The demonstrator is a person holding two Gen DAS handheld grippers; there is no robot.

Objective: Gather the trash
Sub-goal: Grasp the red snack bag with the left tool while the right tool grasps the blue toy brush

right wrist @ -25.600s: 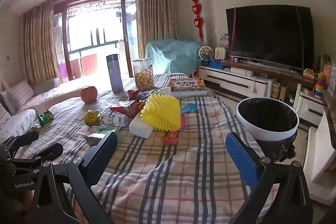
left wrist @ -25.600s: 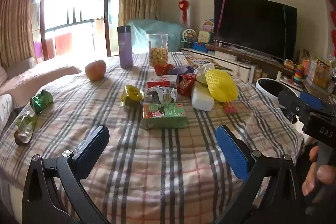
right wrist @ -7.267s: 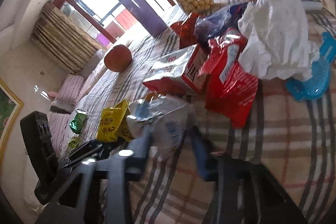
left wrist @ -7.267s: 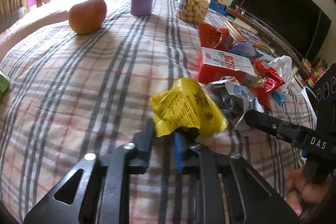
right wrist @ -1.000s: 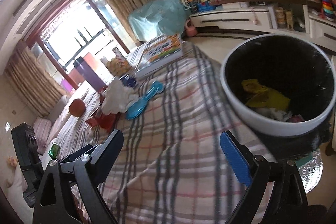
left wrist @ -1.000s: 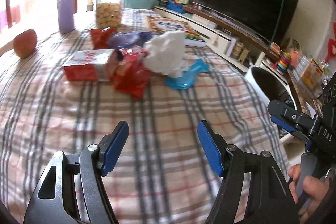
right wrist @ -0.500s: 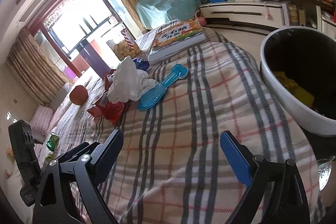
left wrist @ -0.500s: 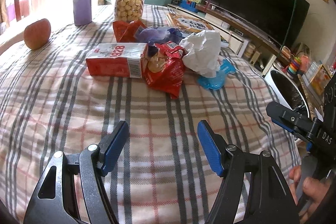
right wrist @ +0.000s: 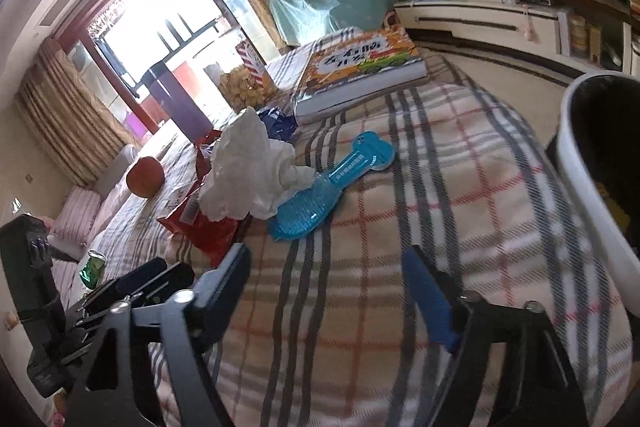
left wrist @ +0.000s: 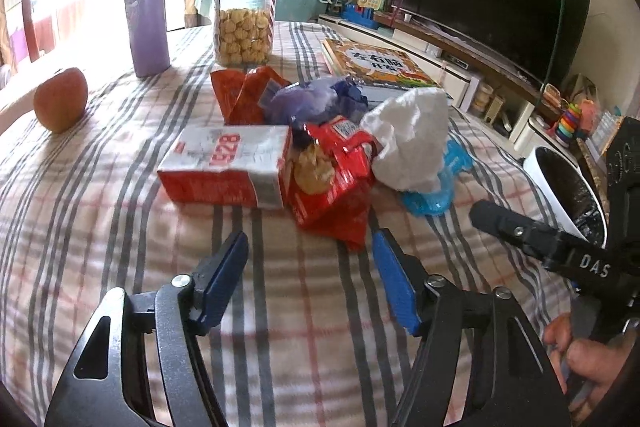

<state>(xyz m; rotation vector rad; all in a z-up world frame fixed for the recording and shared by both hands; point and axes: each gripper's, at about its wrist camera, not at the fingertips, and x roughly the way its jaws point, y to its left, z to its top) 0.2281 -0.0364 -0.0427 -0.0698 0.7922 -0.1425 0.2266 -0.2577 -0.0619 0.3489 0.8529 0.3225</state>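
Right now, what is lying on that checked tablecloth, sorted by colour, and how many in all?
Red: 4 - carton, snack bag, wrapper, apple
Purple: 2 - flask, bag
Blue: 1 - bone-shaped toy
White: 1 - crumpled tissue
Clear: 1 - biscuit jar
Orange: 1 - book
Total: 10

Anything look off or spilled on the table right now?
Nothing spilled. The red-and-white carton lies on its side against an open red snack bag, with crumpled white paper slumped over a blue plastic scoop. Loose litter.

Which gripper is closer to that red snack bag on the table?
Left. The left gripper sits open just short of the red snack bag, its tip between the fingers. The right gripper is open farther right, toward the white bin.
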